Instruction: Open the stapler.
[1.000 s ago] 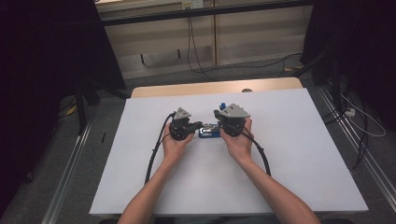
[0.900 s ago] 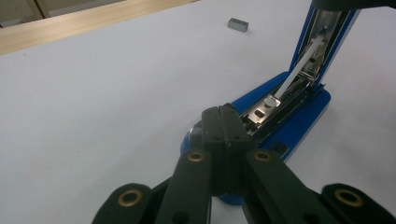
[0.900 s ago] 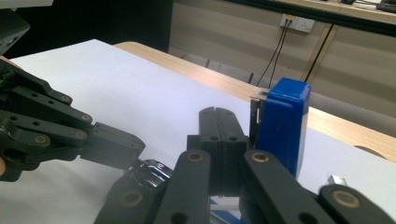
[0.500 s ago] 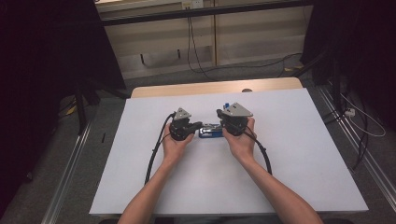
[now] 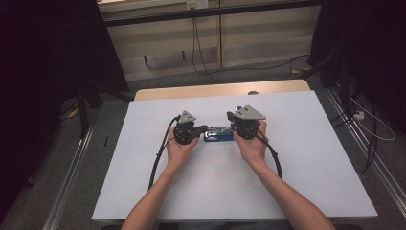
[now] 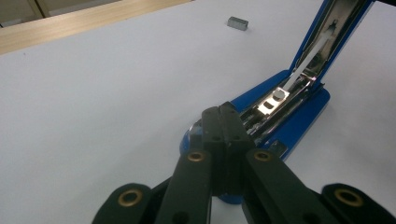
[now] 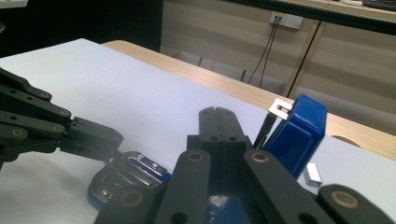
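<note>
Behind shut jaws, stapler (image 6: pixel 285 116) half-hidden

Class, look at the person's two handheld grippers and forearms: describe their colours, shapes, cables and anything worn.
Both the left gripper and the right gripper are black, each topped by a grey three-cornered plate. Their jaws are flat black bars with brass-coloured pivot rivets, seen in the gripper views. A black cable trails from each toward the table's near edge. The forearms are bare: no sleeves or gloves visible.

Lab, black curtains (image 5: pixel 43 57), floor cables (image 5: pixel 206 57), white table (image 5: pixel 306 158)
</note>
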Action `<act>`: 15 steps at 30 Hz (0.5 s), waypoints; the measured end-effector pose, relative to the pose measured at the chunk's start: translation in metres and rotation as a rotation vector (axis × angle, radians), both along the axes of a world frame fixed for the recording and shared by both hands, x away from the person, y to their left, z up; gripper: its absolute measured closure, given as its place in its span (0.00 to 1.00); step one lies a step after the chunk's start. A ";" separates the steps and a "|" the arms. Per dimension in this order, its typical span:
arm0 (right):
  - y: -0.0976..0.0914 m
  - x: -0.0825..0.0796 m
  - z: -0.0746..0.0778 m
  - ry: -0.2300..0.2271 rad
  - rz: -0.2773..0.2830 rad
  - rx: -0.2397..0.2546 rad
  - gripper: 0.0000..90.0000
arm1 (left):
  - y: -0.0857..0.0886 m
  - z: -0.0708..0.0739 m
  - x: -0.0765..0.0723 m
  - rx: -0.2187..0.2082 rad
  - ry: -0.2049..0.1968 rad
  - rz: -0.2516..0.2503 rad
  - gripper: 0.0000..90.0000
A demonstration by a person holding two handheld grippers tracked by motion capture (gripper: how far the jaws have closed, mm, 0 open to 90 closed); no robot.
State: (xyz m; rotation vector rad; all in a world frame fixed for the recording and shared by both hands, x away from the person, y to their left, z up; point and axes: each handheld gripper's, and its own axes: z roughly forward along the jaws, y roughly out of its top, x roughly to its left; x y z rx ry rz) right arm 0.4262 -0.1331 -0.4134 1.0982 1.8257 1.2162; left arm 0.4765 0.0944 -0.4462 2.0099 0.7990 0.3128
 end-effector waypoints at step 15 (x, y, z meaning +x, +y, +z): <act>-0.011 -0.003 -0.001 0.006 -0.014 -0.005 1.00 | 0.000 -0.001 -0.001 -0.004 0.001 0.005 1.00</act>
